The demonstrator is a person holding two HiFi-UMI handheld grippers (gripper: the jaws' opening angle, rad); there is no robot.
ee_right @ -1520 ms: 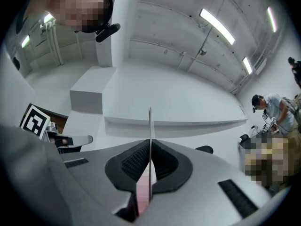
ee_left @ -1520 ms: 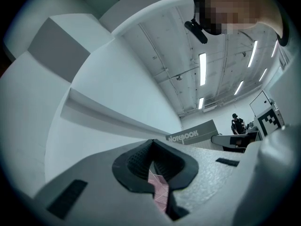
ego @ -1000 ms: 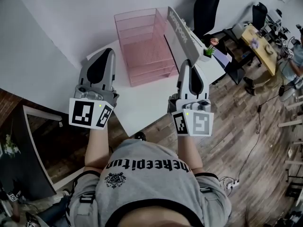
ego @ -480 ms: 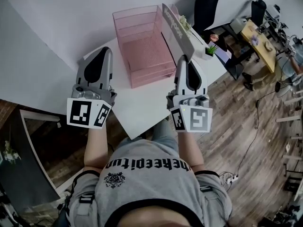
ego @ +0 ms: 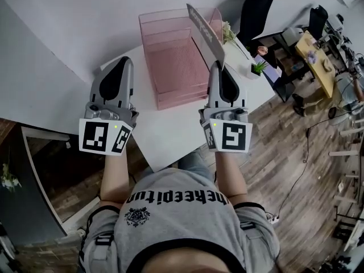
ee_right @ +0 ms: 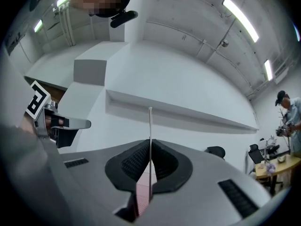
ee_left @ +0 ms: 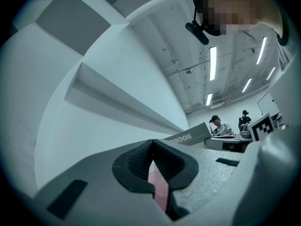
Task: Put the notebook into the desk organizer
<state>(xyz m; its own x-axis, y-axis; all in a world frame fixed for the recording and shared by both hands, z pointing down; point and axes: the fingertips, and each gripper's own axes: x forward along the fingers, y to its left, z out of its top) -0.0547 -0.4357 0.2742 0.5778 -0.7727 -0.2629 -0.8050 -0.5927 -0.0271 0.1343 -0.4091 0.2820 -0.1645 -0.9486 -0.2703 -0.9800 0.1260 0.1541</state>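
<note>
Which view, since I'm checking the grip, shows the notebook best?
The head view: the notebook shows its lettered cover, held tilted by the right hand-held gripper. The right gripper view shows only its thin edge between shut jaws; the left gripper view, one lettered end.

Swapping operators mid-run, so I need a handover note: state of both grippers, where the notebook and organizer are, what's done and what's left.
Left gripper: jaws together, holding nothing, hovering over the table left of the desk organizer.
Right gripper: jaws shut on the notebook, gripped by its lower edge. The notebook stands up, tilted, at the organizer's right side.
Desk organizer: pink, on the white table. No notebook in any tier that shows.
Done: notebook picked up and brought to the organizer.
Left: line the notebook up with the organizer, put it in, open the right jaws and pull back.
</note>
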